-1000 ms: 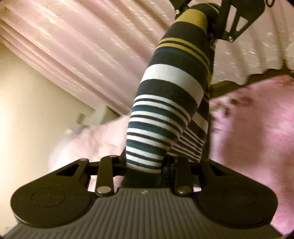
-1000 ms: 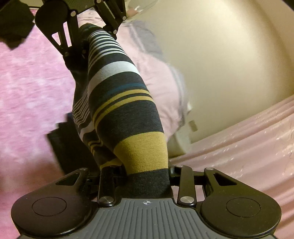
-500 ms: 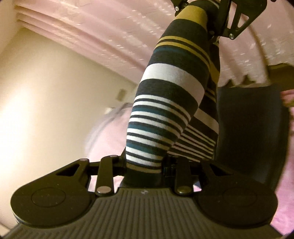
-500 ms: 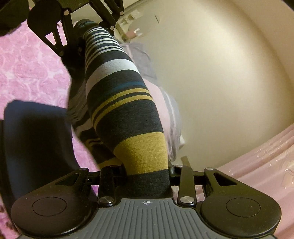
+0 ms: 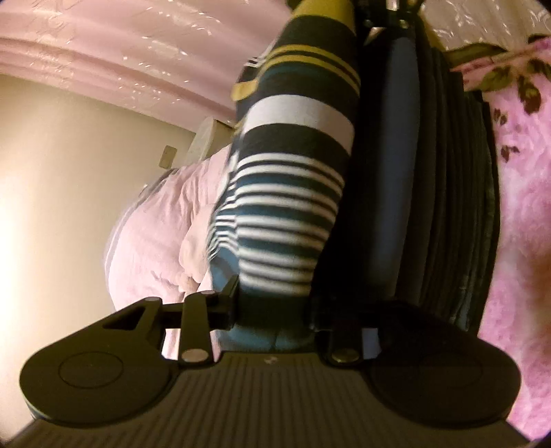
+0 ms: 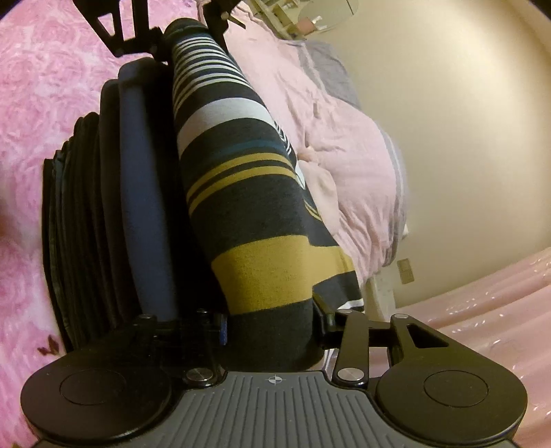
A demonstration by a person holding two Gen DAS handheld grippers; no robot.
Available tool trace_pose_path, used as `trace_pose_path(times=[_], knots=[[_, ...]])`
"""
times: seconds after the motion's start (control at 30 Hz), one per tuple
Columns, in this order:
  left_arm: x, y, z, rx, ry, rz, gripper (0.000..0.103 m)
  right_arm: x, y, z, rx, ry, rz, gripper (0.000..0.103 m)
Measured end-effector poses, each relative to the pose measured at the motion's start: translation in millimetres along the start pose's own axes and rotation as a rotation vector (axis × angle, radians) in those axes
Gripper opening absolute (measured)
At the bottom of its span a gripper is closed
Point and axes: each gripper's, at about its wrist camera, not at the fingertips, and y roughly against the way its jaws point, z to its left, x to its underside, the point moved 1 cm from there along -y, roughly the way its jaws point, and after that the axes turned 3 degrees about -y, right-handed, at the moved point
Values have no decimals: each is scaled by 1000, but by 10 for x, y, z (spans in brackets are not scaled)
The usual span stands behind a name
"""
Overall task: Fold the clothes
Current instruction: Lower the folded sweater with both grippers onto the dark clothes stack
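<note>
A folded striped garment (image 5: 292, 193), dark grey with white, teal and mustard bands, stretches between my two grippers. My left gripper (image 5: 273, 310) is shut on its narrow-striped end. My right gripper (image 6: 272, 331) is shut on its dark and mustard end (image 6: 268, 272). The garment lies against a stack of dark folded clothes (image 5: 444, 193), also in the right wrist view (image 6: 113, 206), on the pink floral bedspread (image 6: 41, 79). The other gripper shows at the top of each view.
A crumpled pale pink duvet (image 6: 344, 155) lies beside the stack, also in the left wrist view (image 5: 158, 234). A cream wall (image 6: 465, 120) and pink curtains (image 5: 137, 51) stand behind. A shelf with small items (image 6: 299, 17) is far off.
Both grippers have brought the striped garment down and across onto the side of the dark folded stack, which now fills the space beside it. Both stay shut on the garment.
</note>
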Motion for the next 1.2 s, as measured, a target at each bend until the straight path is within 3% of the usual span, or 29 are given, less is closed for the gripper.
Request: trace_pose_path(times=[0.1, 0.17, 0.27, 0.4, 0.47, 0.57, 0.7, 0.77, 0.8, 0.83, 1.03, 1.2], knots=[[10, -26, -4, 1, -8, -1, 29, -74, -26, 19, -8, -16, 35, 37], [-57, -105, 19, 5, -2, 6, 25, 30, 240, -20, 21, -53, 18, 36], [-11, 83, 122, -23, 27, -13, 23, 39, 500, 15, 37, -68, -17, 36], [9, 160, -45, -3, 26, -13, 23, 289, 284, 417, -12, 28, 63, 37], [-7, 106, -228, -1, -14, -13, 23, 284, 330, 376, -2, -15, 59, 37], [-6, 220, -192, -11, 21, 7, 23, 290, 401, 362, 5, -6, 46, 38], [76, 304, -371, -7, -12, 1, 25, 258, 447, 369, 6, -18, 52, 40], [89, 231, -242, 23, 27, 3, 37, 242, 449, 391, 6, -42, 51, 40], [39, 190, -208, 47, 67, 0, 45, 243, 445, 399, 8, -52, 49, 40], [45, 261, -136, 65, 124, -5, 47, 244, 442, 408, 9, -61, 48, 40], [108, 603, 446, 125, 487, -69, 47, 125, 227, 574, 24, -94, 52, 41], [77, 219, 755, 267, 780, -37, 48, 62, 281, 581, 5, -95, 94, 42]])
